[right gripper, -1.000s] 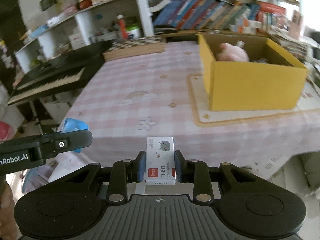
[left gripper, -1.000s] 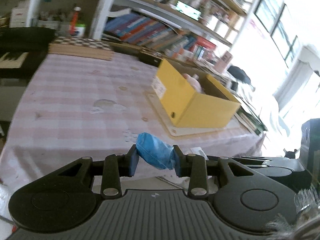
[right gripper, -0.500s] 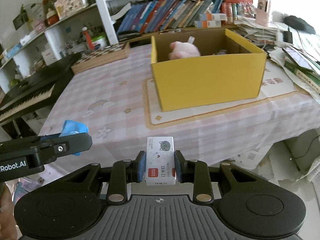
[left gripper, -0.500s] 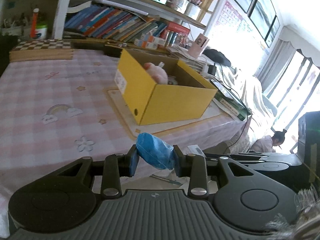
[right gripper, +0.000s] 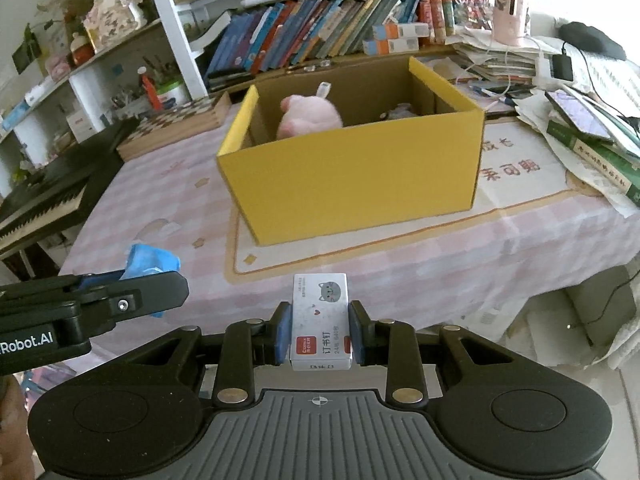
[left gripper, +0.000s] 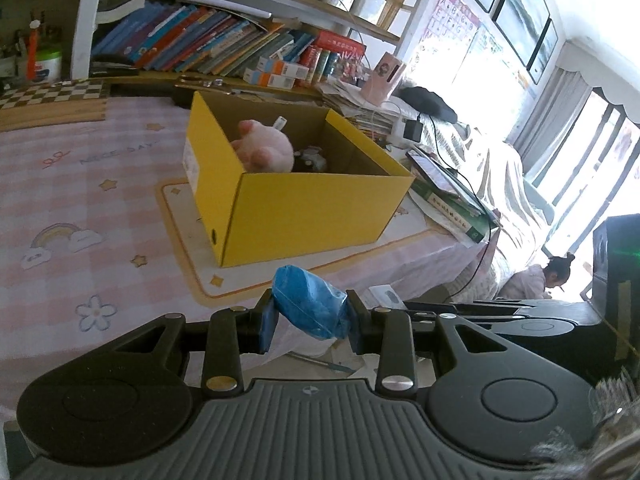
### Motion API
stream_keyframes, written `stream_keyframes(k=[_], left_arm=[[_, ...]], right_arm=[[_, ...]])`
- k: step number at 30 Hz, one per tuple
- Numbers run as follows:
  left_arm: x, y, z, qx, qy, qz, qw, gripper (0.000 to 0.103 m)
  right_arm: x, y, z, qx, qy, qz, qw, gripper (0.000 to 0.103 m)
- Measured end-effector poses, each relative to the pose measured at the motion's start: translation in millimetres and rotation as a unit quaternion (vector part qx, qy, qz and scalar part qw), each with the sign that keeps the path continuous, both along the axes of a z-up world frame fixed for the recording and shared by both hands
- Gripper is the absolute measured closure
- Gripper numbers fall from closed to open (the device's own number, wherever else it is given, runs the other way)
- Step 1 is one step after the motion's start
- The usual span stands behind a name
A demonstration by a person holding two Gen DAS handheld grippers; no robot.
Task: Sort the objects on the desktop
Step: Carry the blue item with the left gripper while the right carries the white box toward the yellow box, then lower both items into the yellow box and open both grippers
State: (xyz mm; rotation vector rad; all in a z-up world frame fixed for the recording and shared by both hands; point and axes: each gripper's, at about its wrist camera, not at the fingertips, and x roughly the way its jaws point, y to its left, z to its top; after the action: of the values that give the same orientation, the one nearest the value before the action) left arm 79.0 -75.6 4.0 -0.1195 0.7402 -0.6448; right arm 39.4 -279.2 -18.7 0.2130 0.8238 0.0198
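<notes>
Right wrist view: the right gripper point(right gripper: 320, 330) pinches a small white staple box point(right gripper: 321, 322) by its flat sides, short of the yellow cardboard box point(right gripper: 352, 176) on the pink checked tablecloth point(right gripper: 160, 184). The left gripper point(left gripper: 310, 320) squeezes a crumpled blue packet point(left gripper: 310, 306) (soft, glossy film), also before that box. Risk, as I judge it: the slick packet could slip from the pads, or a low approach could knock the box's thin wall; a pink plush toy point(right gripper: 310, 114) already crowds one end.
</notes>
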Motion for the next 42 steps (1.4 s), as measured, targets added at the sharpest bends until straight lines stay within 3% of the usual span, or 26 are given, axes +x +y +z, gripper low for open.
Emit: stream_keyframes(k=[5, 11, 19, 24, 33, 42], left_arm=[[8, -26, 6, 0.003, -0.009, 0.004, 0.9999, 0.071], [20, -56, 24, 0.013, -0.052, 0.009, 0.9985, 0.071], [61, -83, 57, 0.034, -0.117, 0.041, 0.9917, 0.071], [86, -103, 59, 0.051, -0.133, 0.054, 0.9883, 0.071], [132, -138, 29, 0.114, -0.110, 0.044, 0.9864, 0.071], [165, -159, 3, 0.164, -0.071, 0.018, 0.9837, 0.071]], right_arm=[[10, -25, 5, 0.000, -0.012, 0.010, 1.000, 0.074], [29, -52, 16, 0.001, -0.042, 0.021, 0.999, 0.074], [72, -85, 42, -0.002, -0.102, 0.044, 0.994, 0.074], [106, -96, 48, -0.013, -0.124, 0.061, 0.990, 0.074], [176, -93, 29, -0.054, -0.093, 0.125, 0.986, 0.073], [234, -72, -2, -0.109, -0.013, 0.211, 0.971, 0.073]])
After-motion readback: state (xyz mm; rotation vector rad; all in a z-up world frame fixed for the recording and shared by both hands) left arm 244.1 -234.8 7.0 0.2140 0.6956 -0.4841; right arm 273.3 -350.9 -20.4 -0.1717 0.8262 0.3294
